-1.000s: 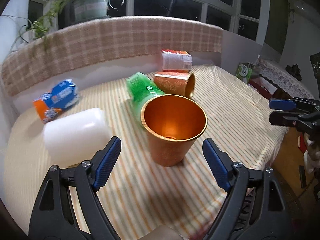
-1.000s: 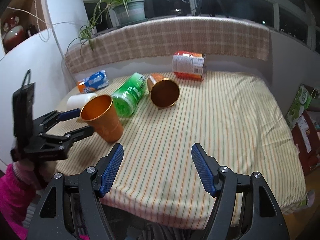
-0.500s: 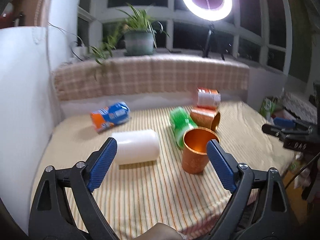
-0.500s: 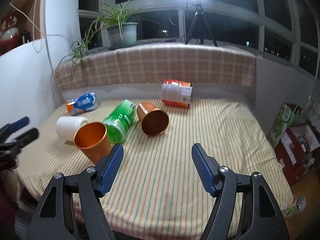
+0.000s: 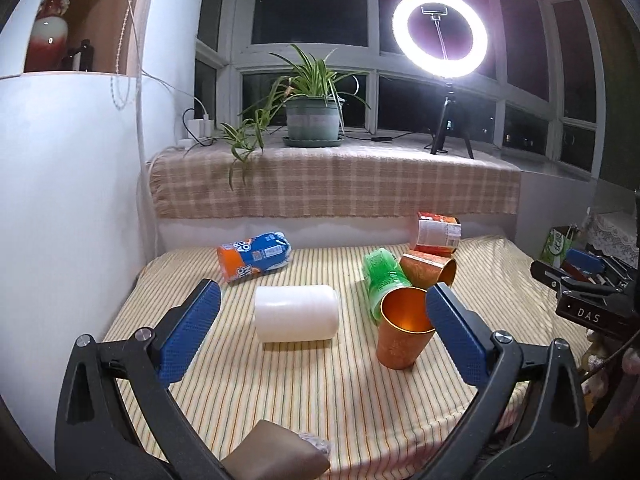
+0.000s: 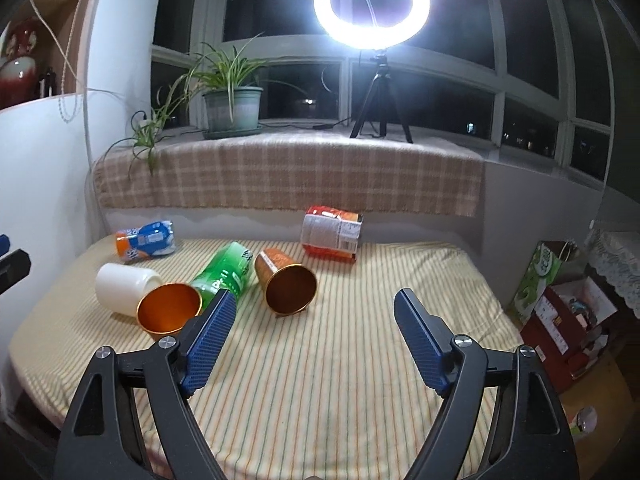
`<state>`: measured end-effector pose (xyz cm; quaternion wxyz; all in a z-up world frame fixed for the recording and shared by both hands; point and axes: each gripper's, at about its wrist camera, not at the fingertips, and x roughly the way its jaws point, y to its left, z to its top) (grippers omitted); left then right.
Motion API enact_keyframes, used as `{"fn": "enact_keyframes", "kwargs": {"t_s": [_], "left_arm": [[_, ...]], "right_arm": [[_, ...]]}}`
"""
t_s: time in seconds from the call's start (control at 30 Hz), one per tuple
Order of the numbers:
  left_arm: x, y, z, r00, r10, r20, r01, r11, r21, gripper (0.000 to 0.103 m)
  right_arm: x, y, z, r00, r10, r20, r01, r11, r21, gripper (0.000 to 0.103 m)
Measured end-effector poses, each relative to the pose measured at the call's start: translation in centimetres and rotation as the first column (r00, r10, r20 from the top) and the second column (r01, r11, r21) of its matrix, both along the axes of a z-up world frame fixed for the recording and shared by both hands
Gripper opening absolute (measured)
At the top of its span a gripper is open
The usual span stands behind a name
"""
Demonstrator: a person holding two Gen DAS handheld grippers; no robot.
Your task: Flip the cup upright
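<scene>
While jaws gape, copper cup upright near tablecloth edge.

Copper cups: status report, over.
Left hand-held gripper open, empty; right hand-held gripper open, empty. Near copper cup upright, mouth up. Second copper cup on its side, green bottle lying beside it.

Glaring ring light, fisheye-bent edges

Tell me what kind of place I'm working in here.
Probably a home sunroom or enclosed balcony at night, set up for recording: dark windows wrap around, a potted spider plant sits on the cloth-covered sill, and a ring light on a tripod faces the striped table.
</scene>
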<state>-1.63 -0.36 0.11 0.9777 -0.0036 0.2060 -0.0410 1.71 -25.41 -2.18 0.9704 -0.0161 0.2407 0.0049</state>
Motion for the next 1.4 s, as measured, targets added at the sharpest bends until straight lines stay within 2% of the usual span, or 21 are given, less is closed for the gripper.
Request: {"fn": "enact_keyframes", "kwargs": {"t_s": [0.2,0.53,0.97,1.4], "left_arm": [[-0.34,-0.63,-0.04,1.000,0.015,0.006,-0.015,0.999,0.038,0.103],[-0.63,-0.52,0.06,0.999,0.036,0.008,-0.036,0.999,0.020,0.103],[-0.73,-0.34,0.19,0.999,0.042,0.010,-0.042,0.999,0.019,0.103],[-0.50,-0.10,0.01,0.996,0.090,-0.005,-0.090,0.995,0.031,0.103]], "right_arm": [[-0.09,-0.22,0.10,0.999,-0.026,0.023,0.026,1.000,0.008,0.081],[-0.54,-0.08,0.56,0.998,-0.037,0.054,0.037,0.999,-0.001,0.081],[-0.67,-0.01,0.62,0.998,-0.035,0.057,0.035,0.999,-0.004,0.081],[-0.54,-0.03,0.30,0.999,-0.035,0.040,0.035,0.999,-0.003,0.081]]}}
